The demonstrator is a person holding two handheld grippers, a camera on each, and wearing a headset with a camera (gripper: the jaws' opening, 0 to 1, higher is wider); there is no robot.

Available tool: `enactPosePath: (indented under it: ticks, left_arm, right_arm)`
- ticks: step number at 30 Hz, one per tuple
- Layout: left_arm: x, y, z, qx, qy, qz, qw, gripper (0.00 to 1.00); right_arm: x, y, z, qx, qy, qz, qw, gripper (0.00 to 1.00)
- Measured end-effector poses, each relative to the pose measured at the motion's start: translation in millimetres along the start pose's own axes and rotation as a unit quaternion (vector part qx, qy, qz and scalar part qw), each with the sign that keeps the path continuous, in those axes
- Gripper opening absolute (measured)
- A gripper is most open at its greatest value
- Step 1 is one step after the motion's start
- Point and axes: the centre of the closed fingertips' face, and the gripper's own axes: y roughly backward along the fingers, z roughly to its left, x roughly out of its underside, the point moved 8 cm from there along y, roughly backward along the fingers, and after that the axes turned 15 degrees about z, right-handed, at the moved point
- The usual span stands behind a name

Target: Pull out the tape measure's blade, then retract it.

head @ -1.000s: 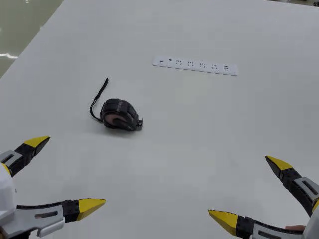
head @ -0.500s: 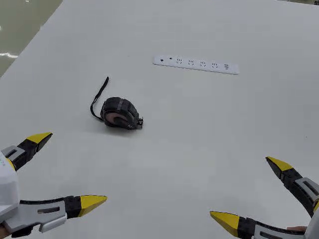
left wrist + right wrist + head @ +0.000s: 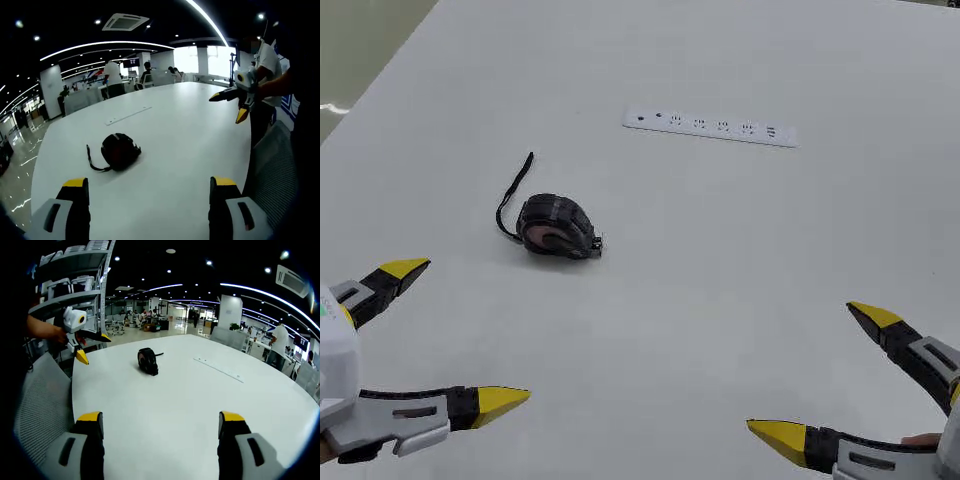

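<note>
Two yellow-tipped grippers hovering, your left gripper (image 3: 465, 331) and right gripper (image 3: 810, 368) both gaping wide, one black round tape measure (image 3: 558, 227) lying ahead on the white counter (image 3: 720, 250), one white power strip (image 3: 710, 127) sitting beyond it.

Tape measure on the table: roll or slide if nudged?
Likely rigid: the tape measure has a hard-looking case. Rounded body, so it may rock or roll. Its strap looks floppy, and the smooth table may let it slide.

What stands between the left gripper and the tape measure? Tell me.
Nothing visible does. Bare table lies between the left gripper and the tape measure; the power strip sits beyond it, off the path.
</note>
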Motion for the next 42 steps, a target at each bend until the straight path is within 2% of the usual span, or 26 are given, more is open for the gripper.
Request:
enactPosePath:
  ticks: [13, 23, 29, 42]
  left_arm:
    - [-7.2, -8.4, 14.4, 0.018, -0.029, 0.017, 0.9993, 0.94]
    - [-16.8, -20.6, 27.5, 0.035, -0.061, 0.032, 0.9970, 0.92]
    - [-21.8, -28.1, 37.9, 0.045, -0.081, 0.040, 0.9949, 0.91]
    - [-29.0, -51.3, 51.5, 0.066, -0.117, 0.060, 0.9891, 0.85]
  right_arm:
    - [-5.8, -12.1, -8.6, -0.027, 0.033, 0.010, 0.9991, 0.96]
    - [-10.1, -26.8, -18.2, -0.050, 0.057, 0.020, 0.9969, 0.93]
    - [-14.4, -37.7, -21.6, -0.068, 0.070, 0.023, 0.9950, 0.91]
    - [-26.0, -61.1, -29.0, -0.093, 0.097, 0.022, 0.9907, 0.83]
